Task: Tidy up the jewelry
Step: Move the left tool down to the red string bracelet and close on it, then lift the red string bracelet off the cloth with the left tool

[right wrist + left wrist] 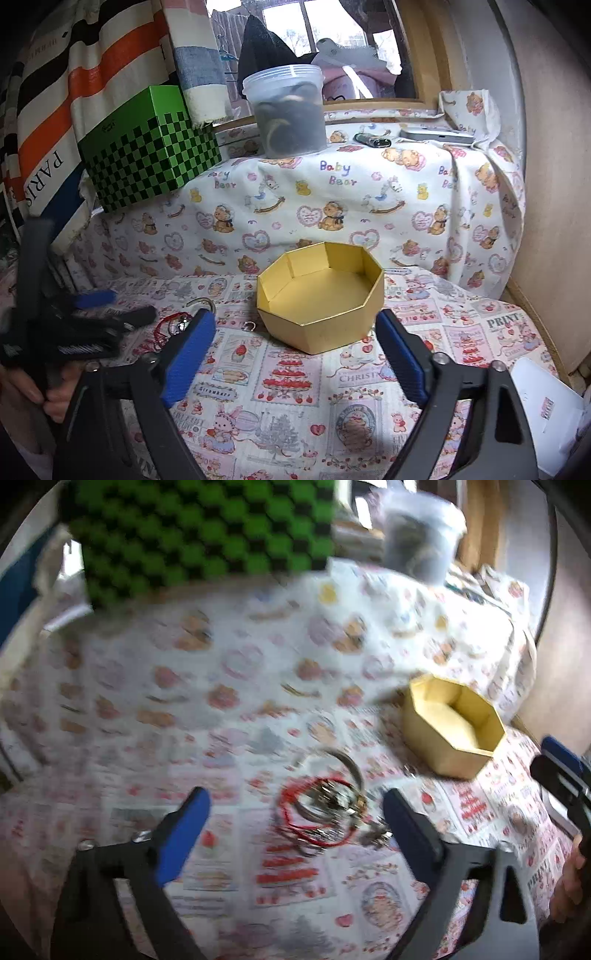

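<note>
Blue-padded fingers of the left gripper (pixel 297 823) are held apart, nothing between them, aimed down at the jewelry pile (pixel 323 810): red cord, metal bangles and small charms tangled on the printed cloth of the bench (pixel 221 738), probably for a first pick. Right of it, the gold cardboard octagonal box (pixel 321 291) is left empty, framed by the right gripper (pixel 295 354), likewise open.

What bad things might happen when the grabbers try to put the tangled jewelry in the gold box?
The jewelry pile looks tangled, so lifting the red cord might drag the bangles along. The small ring lying apart could get left behind. The gold box looks light and may slide if bumped.
</note>
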Demonstrator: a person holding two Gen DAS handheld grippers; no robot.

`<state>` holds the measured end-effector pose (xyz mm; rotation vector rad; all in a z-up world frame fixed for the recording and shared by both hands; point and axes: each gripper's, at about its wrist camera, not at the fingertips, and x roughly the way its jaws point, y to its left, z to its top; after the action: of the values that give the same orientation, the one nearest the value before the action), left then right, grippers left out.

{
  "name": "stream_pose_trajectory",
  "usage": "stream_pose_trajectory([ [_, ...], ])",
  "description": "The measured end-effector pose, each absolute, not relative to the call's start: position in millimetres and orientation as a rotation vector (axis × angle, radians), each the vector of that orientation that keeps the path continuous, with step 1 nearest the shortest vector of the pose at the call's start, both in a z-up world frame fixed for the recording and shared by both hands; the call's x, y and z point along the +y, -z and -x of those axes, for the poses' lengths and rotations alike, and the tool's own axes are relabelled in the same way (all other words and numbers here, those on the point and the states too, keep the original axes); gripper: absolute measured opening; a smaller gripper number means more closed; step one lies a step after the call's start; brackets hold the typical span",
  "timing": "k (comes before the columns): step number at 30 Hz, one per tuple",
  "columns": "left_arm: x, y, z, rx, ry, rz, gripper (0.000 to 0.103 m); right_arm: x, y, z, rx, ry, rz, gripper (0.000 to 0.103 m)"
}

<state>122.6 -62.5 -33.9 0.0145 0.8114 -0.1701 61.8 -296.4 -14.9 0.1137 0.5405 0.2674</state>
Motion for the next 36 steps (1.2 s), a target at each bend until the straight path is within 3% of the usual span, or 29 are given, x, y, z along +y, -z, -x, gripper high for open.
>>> stream_pose_trajectory([
  [5,-60.2,51.1,-133.6,0.867,0.167,0.081,0.054,-292.0,18.2,-63.9,0.572,-0.305,-0.117,0.065],
  [8,-49.8,54.7,-136.5,0.863,0.118,0.148,0.043,-288.2,21.5,-65.9,0.591,-0.313,-0.105,0.056],
  [12,-43.7,62.1,-140.2,0.892,0.121,0.209,0.028,-286.2,23.7,-66.4,0.596,-0.314,-0.094,0.054],
  [14,-45.1,60.7,-139.1,0.887,0.077,0.176,0.008,-285.9,23.4,-65.6,0.591,-0.313,-0.088,0.052],
  [15,-44.2,61.2,-139.2,0.895,0.075,0.179,0.004,-285.4,23.2,-65.1,0.588,-0.311,-0.083,0.052],
  [22,-40.2,50.7,-130.7,0.889,0.092,0.185,0.004,-281.1,20.6,-61.0,0.572,-0.322,-0.055,0.052],
  [30,-15.6,-0.2,-86.7,0.704,0.153,0.249,0.004,-266.5,24.2,-59.5,0.596,-0.363,0.042,0.052],
  [32,-10.6,-8.2,-81.6,0.662,0.168,0.274,0.004,-263.8,25.4,-63.0,0.644,-0.403,0.028,0.045],
  [36,3.2,-19.5,-72.8,0.603,0.205,0.315,0.004,-245.4,17.8,-63.5,0.687,-0.457,0.027,0.041],
])
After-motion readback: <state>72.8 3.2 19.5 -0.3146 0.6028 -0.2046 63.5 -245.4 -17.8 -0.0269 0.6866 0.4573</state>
